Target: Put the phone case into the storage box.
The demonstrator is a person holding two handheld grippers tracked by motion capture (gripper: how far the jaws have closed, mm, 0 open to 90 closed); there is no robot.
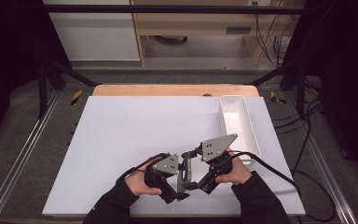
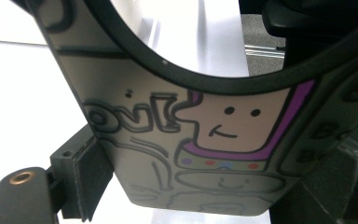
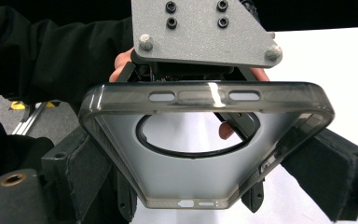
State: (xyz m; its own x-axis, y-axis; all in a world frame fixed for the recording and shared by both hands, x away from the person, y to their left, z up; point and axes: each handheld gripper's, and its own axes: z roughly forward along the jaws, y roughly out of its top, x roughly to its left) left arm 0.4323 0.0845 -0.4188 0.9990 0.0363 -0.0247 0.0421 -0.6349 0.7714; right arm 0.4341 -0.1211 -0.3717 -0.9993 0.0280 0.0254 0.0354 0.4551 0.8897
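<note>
A translucent smoky phone case [image 1: 185, 171] with a round cut-out hangs just above the white table top [image 1: 130, 135], held between both grippers near the front edge. In the left gripper view its printed cartoon side [image 2: 223, 130] sits between the jaws, and the left gripper [image 2: 200, 191] is shut on its edges. In the right gripper view the case [image 3: 168, 177] is squeezed into a tapering shape by the right gripper [image 3: 203, 175], whose pads [image 3: 86, 172] press on both its sides. The left gripper [image 1: 178, 181] and right gripper [image 1: 192, 169] face each other, and a hand holds each.
A long white tray [image 1: 224, 122] stands at the table's right side, just behind the right hand. A black cable [image 1: 279, 175] trails off to the right. Beyond the wooden far edge [image 1: 172, 89] are a shelf unit and floor cables.
</note>
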